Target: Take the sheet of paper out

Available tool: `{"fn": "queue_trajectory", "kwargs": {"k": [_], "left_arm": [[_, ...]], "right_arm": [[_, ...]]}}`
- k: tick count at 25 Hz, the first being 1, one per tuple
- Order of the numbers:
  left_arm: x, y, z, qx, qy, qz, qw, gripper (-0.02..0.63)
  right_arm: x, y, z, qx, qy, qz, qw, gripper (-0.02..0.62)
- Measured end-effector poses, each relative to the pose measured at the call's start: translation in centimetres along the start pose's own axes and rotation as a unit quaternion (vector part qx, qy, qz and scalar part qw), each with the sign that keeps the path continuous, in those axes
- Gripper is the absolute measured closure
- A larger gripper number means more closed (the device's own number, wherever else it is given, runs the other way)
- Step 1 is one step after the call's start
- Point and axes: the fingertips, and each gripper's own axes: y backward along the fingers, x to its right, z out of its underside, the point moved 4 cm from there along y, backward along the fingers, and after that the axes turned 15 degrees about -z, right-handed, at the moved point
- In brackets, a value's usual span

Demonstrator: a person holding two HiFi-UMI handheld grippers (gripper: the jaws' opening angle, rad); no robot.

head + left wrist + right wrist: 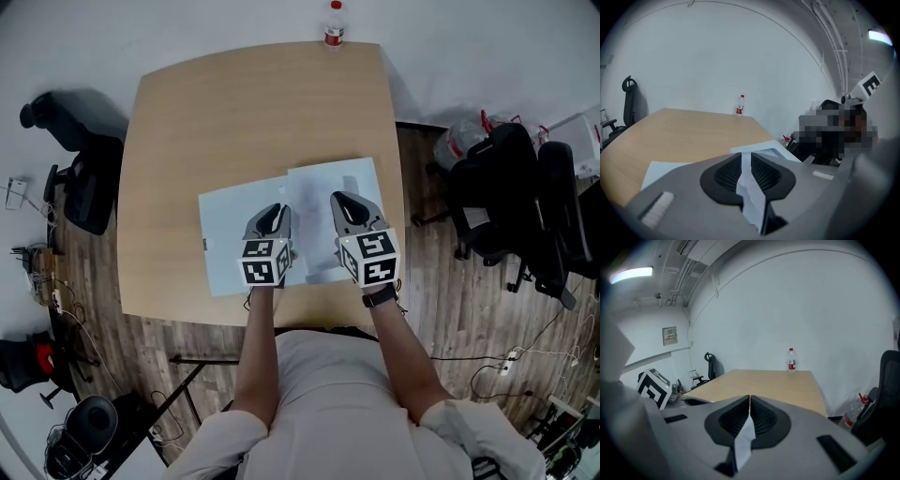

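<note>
On the wooden table (234, 112) a pale blue folder (225, 239) lies flat near the front edge. A white sheet of paper (333, 183) overlaps its right part, shifted toward the table's right edge. Both grippers rest low over these, side by side. In its own view my left gripper (746, 157) has its jaws slightly apart, with a strip of the white sheet (751, 187) in the gap and the pads not pressing on it. My right gripper (749, 401) has its tips together, with a strip of the sheet (745, 439) pinched between them.
A water bottle (334, 28) stands at the table's far edge. Black office chairs stand left (80, 178) and right (511, 197) of the table. Cables and gear lie on the wooden floor (122, 319) around it. Another person is blurred out at the right of the left gripper view.
</note>
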Motion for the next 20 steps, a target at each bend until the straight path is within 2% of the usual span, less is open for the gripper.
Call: {"fn": "queue_trajectory", "kwargs": {"k": [6,17,20], "left_arm": [[-0.1,-2.1,2.7,-0.05,0.013,0.023,0.9984,0.526],[0.5,-4.8,5.9,-0.107,0.014,0.053,0.9928,0.495],[0.7,-5.6,7.0,-0.129,0.018,0.06,0.9896,0.462]], "right_arm": [[1.2,-1.1,0.7,-0.014,-0.011,0.009,1.0,0.581],[1.8,-3.0,1.4,-0.023,-0.032,0.01,0.999,0.581],[2.1,-3.3,1.4,-0.021,-0.04,0.011,0.999,0.581]]}}
